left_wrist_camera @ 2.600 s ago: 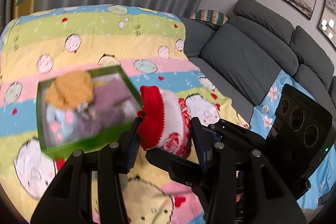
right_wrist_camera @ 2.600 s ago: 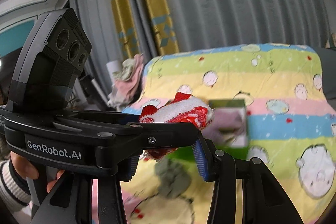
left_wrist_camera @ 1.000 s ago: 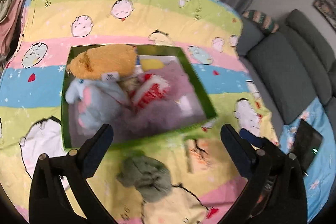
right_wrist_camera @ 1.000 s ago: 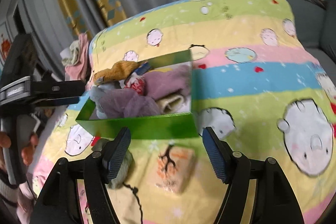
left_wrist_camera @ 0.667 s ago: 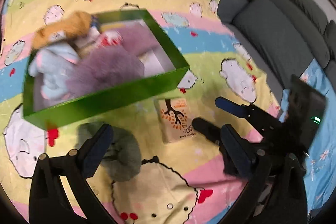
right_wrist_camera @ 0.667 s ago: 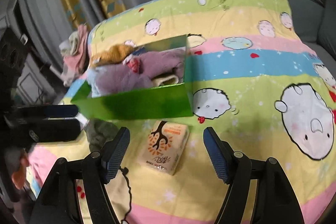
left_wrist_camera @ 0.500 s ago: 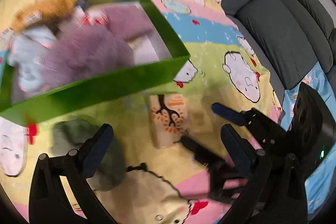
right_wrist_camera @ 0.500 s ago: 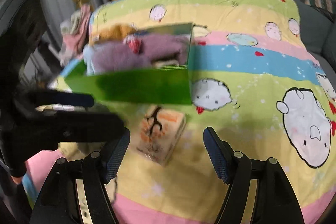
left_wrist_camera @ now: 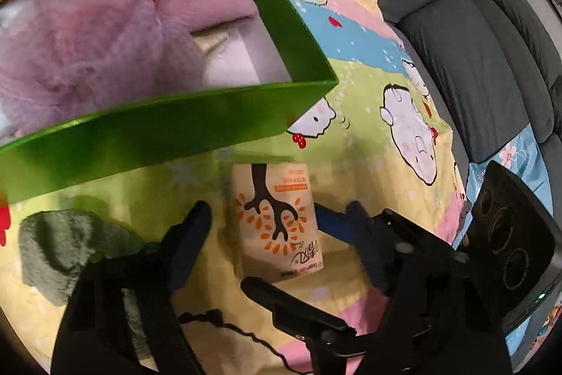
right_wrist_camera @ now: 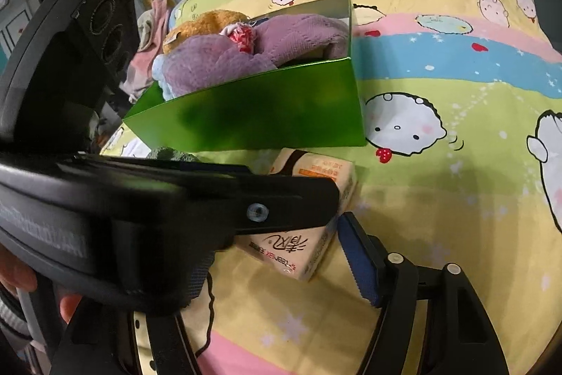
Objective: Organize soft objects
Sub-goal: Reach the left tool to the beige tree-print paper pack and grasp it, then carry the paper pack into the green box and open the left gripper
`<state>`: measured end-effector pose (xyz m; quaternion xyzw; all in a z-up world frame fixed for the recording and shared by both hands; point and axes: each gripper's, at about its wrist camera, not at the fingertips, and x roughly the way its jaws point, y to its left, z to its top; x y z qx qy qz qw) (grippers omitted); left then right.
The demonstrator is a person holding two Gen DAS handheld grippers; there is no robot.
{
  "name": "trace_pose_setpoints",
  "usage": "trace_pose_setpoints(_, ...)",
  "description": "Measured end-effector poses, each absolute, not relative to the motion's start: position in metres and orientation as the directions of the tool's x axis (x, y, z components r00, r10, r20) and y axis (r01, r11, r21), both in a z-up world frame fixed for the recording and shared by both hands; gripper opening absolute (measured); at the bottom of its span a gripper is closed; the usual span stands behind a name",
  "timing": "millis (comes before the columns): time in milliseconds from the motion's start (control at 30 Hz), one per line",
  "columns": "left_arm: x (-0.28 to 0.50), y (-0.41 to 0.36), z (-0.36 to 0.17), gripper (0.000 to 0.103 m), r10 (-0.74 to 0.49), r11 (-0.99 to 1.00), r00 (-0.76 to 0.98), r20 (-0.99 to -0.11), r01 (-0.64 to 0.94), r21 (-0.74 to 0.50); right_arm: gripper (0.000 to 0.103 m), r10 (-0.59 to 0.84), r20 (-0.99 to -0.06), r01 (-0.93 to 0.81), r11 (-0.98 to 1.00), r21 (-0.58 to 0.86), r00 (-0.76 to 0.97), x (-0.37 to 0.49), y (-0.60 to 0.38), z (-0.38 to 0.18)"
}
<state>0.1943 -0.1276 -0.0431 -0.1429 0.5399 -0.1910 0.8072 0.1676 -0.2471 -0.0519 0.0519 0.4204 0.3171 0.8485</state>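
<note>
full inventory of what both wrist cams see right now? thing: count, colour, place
box: 1, green, on the blanket, beyond the tissue pack
purple soft items: at least 2, purple, in the box
plush toy: 1, tan, far end of box
red-white soft item: 1, among the purple items
tissue pack: 1, cream with orange print, in front of box
green cloth: 1, grey-green, beside the pack
blanket: 1, pastel stripes
sofa: 1, grey
left gripper: black, jaws just closing around the pack
right gripper: black, open, pack between

Tissue pack lies flat beside green sock, perhaps crumpled, before stuffed green box
</note>
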Motion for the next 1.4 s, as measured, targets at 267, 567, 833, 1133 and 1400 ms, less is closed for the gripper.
trace_pose_setpoints(267, 0.192, -0.13, -0.051, 0.053, -0.434, 0.901, 0.339, -0.835, 0.134, -0.414, 0.052, 0.602, -0.666, -0.458, 0.789, 0.409, 0.441, 0.172, -0.258, -0.056)
trace_pose_setpoints(567, 0.182, -0.139, -0.035, 0.053, -0.352, 0.936, 0.402, -0.845, 0.178, -0.305, 0.042, 0.627, -0.631, -0.481, 0.77, 0.418, 0.456, 0.167, -0.256, -0.049)
trace_pose_setpoints(833, 0.167, -0.139, 0.002, 0.055, -0.335, 0.94, 0.494, -0.802, 0.23, -0.252, 0.041, 0.667, -0.53, -0.523, 0.743, 0.418, 0.524, 0.149, -0.26, -0.016)
trace_pose_setpoints(1133, 0.155, -0.145, 0.031, 0.054, -0.298, 0.95, 0.57, -0.766, 0.26, -0.175, 0.041, 0.676, -0.447, -0.538, 0.737, 0.41, 0.585, 0.138, -0.262, 0.006)
trace_pose_setpoints(1400, 0.161, -0.141, 0.056, 0.055, -0.294, 0.949, 0.588, -0.754, 0.276, -0.154, 0.041, 0.681, -0.393, -0.532, 0.73, 0.429, 0.618, 0.142, -0.262, 0.024)
